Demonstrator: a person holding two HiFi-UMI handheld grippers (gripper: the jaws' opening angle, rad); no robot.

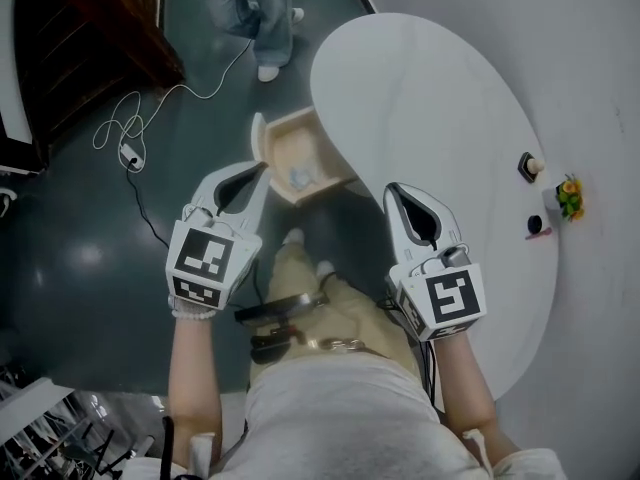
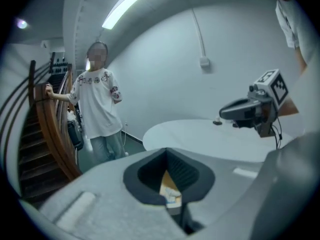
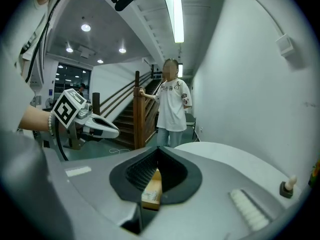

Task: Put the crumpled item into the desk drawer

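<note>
**Crumpled item lies in the open drawer; both grippers empty**

The main step looks done; the crumpled item rests on the wooden floor of the drawer, which stands pulled out from the near edge of the white desk, at about 12 o'clock from the person holding the tools. The left gripper hovers just beside the drawer, at its 7 o'clock, with the jaws pressed together and nothing between them; through the gap behind its tips one sees only the drawer and the item inside. The right gripper is over the desk edge at about 4 o'clock from the drawer, also clenched and carrying nothing. In my judgement little is left; perhaps only to push the drawer shut, though the task does not ask this.

The item is a small pale lump, whitish with a bluish shade, wrinkled like paper or tissue; the material I cannot tell. It lies loose, apart from the drawer walls as far as I see.
</note>
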